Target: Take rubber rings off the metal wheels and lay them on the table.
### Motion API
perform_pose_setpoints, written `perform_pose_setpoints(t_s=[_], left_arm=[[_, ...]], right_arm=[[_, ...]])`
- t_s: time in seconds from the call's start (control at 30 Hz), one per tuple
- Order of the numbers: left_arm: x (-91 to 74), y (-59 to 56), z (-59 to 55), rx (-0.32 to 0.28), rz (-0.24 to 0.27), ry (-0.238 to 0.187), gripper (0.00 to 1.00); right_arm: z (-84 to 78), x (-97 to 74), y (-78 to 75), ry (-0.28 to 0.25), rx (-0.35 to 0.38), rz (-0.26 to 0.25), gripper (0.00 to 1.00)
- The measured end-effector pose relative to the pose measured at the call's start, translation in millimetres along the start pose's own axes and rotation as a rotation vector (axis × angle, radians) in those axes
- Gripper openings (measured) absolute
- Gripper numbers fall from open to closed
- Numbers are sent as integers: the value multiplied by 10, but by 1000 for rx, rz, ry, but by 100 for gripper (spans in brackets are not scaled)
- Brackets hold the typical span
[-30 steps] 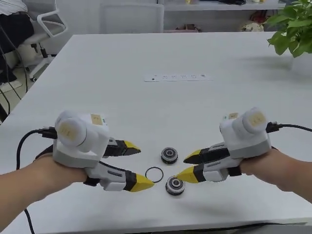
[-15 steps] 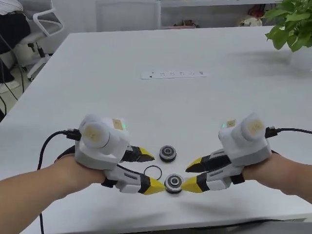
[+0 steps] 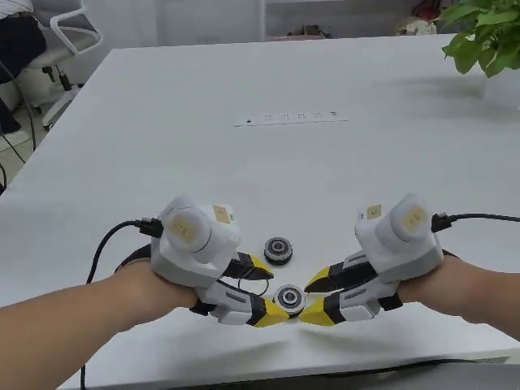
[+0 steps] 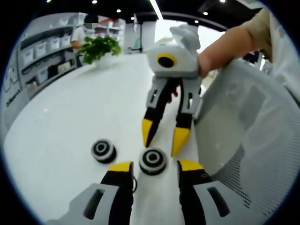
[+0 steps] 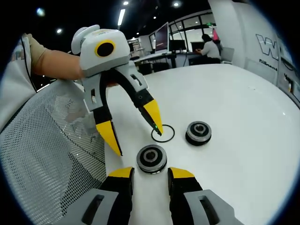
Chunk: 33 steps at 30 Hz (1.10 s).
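Two metal wheels with black rubber rims lie on the white table [image 3: 244, 179]. The near wheel [image 3: 290, 298] [image 4: 153, 161] [image 5: 152, 158] sits between both grippers' yellow tips. My left gripper [image 3: 266, 291] [image 4: 155, 165] comes at it from the left, open, its jaws flanking the wheel. My right gripper [image 3: 314, 298] [image 5: 151, 173] faces it from the right, open, tips just short of the wheel. The far wheel [image 3: 278, 249] [image 4: 103, 150] [image 5: 198, 132] lies a little behind. A loose black rubber ring [image 5: 162, 133] lies flat on the table, partly hidden under the left gripper's upper jaw.
A white strip of sockets [image 3: 292, 119] lies at mid-table. A green plant [image 3: 486, 39] stands at the far right corner and an office chair [image 3: 73, 28] at the far left. The table's front edge runs just below the grippers. A mesh chair back [image 5: 51, 140] stands close behind.
Both grippers have closed in on the near wheel: the left one moved right, the right one slightly left and down. The wheels and the loose ring have stayed put.
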State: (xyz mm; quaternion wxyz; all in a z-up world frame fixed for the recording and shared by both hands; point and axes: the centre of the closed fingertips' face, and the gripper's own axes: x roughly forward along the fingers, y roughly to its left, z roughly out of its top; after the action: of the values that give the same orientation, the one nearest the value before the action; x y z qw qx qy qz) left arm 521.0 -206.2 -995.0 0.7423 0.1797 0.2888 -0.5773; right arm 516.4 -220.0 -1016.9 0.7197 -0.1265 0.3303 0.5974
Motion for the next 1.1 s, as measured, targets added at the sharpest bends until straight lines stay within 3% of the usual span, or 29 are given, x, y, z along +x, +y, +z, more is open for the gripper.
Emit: perform_pose_setpoints(t_s=[0.33,0.5,0.83,1.1], left_arm=[[109,-41,31,-6,-17,-1,31],[146,-44,29,-9,-21,3,23],[169,34,5,28,26,10,14],[166,29,7,26,37,1,14]], right_arm=[[-10,13,-1,-3,4,2,27],[-20,19,-7,-5,5,2,26],[-1,32,-10,-12,2,0,27],[72,76,-26,-38,-29,-19,30]])
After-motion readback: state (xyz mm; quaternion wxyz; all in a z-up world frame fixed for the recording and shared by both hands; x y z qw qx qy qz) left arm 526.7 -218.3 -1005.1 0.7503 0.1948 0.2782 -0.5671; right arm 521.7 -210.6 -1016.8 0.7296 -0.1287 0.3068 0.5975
